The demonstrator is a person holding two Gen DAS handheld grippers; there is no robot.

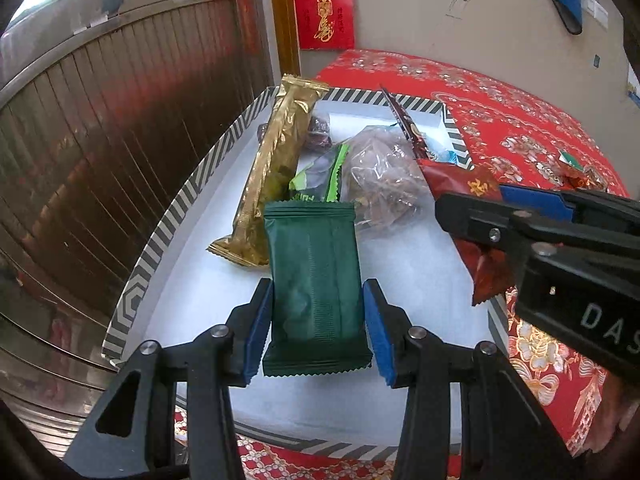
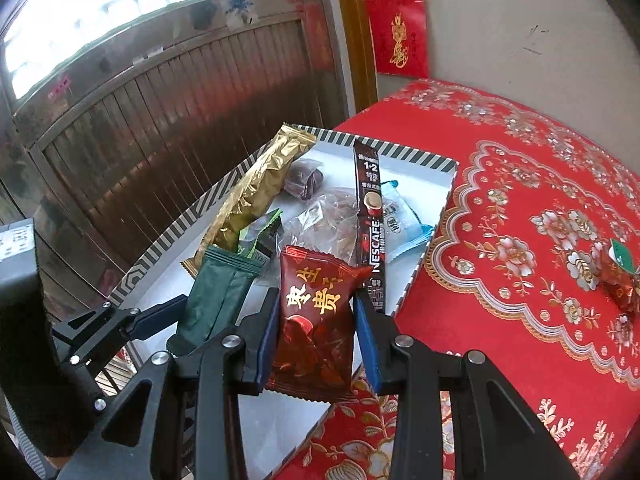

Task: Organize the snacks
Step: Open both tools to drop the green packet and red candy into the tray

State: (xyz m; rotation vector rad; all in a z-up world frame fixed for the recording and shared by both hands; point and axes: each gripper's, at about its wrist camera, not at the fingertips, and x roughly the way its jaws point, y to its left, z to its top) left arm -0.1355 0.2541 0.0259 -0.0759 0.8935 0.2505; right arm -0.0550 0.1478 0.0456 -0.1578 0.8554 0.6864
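Observation:
A white tray (image 1: 192, 280) with a striped rim (image 2: 420, 160) sits on the red tablecloth. My left gripper (image 1: 318, 328) is shut on a dark green packet (image 1: 314, 280) and holds it over the tray's near part; the packet also shows in the right wrist view (image 2: 216, 296). My right gripper (image 2: 316, 344) is shut on a dark red packet (image 2: 316, 320) with gold characters, at the tray's right edge; it shows in the left wrist view (image 1: 488, 268) too. In the tray lie a gold bar (image 1: 276, 168), a clear bag (image 1: 380, 176), a Nescafe stick (image 2: 370, 216) and a light green packet (image 1: 320, 176).
A loose wrapped candy (image 2: 620, 280) lies on the red flowered tablecloth (image 2: 520, 200) to the right of the tray. A brown slatted door (image 1: 120, 140) stands close behind the tray's left side. A wall with red paper hangings (image 2: 398, 36) is at the back.

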